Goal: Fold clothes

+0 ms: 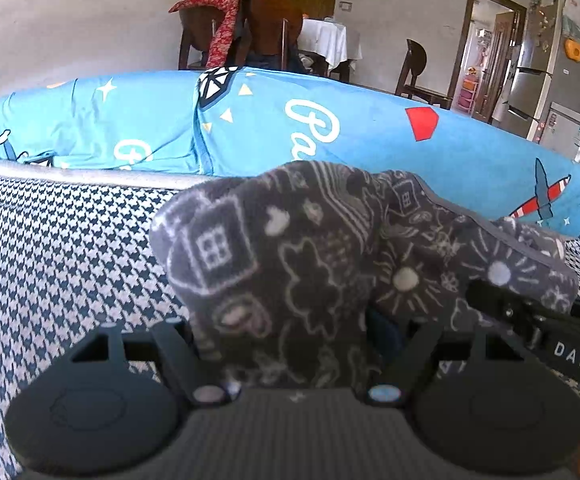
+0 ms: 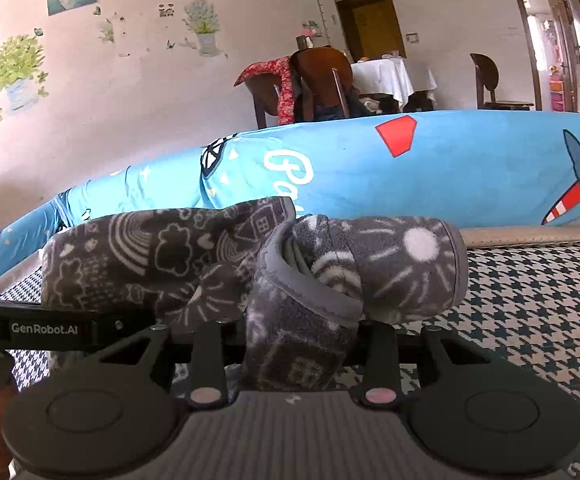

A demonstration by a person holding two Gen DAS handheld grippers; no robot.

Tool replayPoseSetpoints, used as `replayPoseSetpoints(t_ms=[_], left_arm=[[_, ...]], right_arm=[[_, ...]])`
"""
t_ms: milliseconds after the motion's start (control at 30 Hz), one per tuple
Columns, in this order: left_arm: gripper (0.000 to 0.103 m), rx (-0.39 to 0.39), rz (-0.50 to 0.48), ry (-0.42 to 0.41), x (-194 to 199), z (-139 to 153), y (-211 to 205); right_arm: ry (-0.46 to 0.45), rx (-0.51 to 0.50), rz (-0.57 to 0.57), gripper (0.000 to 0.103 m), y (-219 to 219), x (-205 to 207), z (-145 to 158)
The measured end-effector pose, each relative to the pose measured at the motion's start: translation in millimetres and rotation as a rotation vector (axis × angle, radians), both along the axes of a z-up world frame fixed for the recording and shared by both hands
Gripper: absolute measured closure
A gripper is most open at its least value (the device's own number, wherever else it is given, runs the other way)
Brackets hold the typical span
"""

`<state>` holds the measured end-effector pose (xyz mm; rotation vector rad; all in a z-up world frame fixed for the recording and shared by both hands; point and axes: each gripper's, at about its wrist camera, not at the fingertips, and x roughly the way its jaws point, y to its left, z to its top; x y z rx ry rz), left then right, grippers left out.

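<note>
Bunching between both tools (image 1: 286, 344) (image 2: 295, 354) (L & R): grey fleece garment (image 1: 309, 248) (image 2: 218, 256).

The right gripper (image 2: 295, 344) clamps a bunched grey fleece (image 2: 218, 256) above the houndstooth cover (image 2: 529, 300), the left gripper (image 2: 102, 326) beside it, a blue cushion (image 2: 469, 172) behind.

The left tool (image 1: 290, 344) was closed on a bunch of grey fleece, its fingers pinched against the cloth. The right tool (image 2: 295, 354) gripped the same garment likewise. Each tool's black finger crossed the other's view, close alongside.
</note>
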<state>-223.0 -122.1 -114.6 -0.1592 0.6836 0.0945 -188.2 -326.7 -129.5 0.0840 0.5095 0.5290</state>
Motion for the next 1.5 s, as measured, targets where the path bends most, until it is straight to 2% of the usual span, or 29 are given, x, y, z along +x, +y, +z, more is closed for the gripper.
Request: replayPoseSetpoints(t_ms=[1500], left_arm=[[0.028,0.003,0.017,-0.007,-3.1,0.6,2.8]], right_arm=[[-0.006,0.002,0.015,0.067,2.7,2.0,-4.6]])
